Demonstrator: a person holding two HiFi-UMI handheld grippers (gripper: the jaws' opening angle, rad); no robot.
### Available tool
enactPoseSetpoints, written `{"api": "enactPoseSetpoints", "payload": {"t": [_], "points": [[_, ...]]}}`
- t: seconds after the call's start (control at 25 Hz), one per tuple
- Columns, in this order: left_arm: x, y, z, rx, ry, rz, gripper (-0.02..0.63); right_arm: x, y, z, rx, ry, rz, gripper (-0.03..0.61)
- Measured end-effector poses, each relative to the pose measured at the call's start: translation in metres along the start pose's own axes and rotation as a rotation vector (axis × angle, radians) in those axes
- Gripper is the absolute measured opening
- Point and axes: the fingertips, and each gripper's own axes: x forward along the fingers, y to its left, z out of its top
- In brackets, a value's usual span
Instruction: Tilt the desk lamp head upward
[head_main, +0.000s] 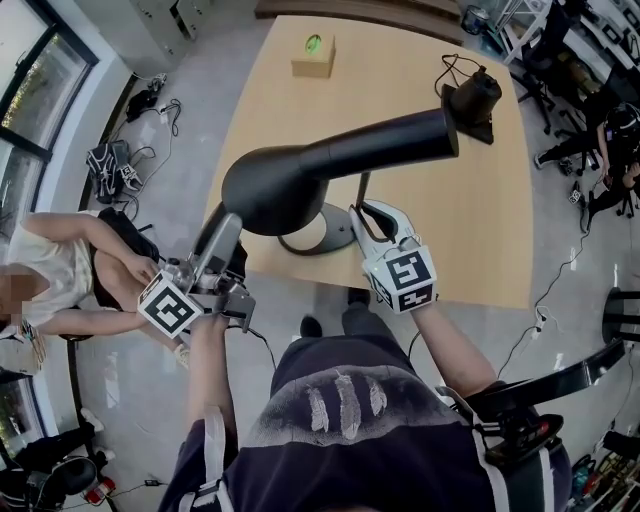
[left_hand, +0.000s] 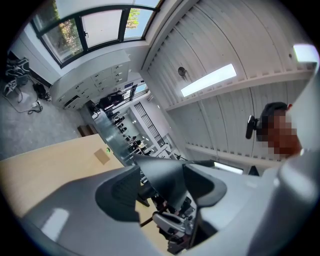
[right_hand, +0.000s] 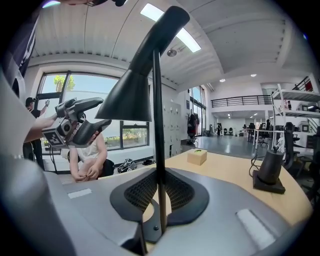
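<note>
One matte black conical lamp head (head_main: 285, 185)

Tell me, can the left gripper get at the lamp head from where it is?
Probably yes: the lamp head's rim sits between the left gripper's jaws, and nothing blocks it.
</note>
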Motion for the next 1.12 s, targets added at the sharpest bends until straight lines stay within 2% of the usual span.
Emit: {"api": "enactPoseSetpoints", "payload": {"t": [0.32,0.52,0.68,0.88,1.12], "points": [[-0.003,-0.010,0.013,0.044,-0.026,-0.003,0.256,-0.002,-0.003,-0.003,-0.016,0.005,0.009,0.029],[-0.010,-0.020,0.029,0.053,-0.072,-0.017,0.256,0.001,-0.002,-0.003,-0.018,0.006,0.017,0.031],[-0.013,-0.025,0.038,0.116,-0.058,-0.009,0.256,0.001,0.001,-0.001,-0.017,0.009,0.010,0.031],[-0.015,-0.029,0.044,0.140,-0.056,-0.005,0.256,0.001,0.002,-0.001,-0.014,0.014,-0.002,0.031],[-0.011,-0.046,0.067,0.215,-0.071,-0.028,0.252,0.002,0.000,-0.001,-0.011,0.025,-0.020,0.031]]}}
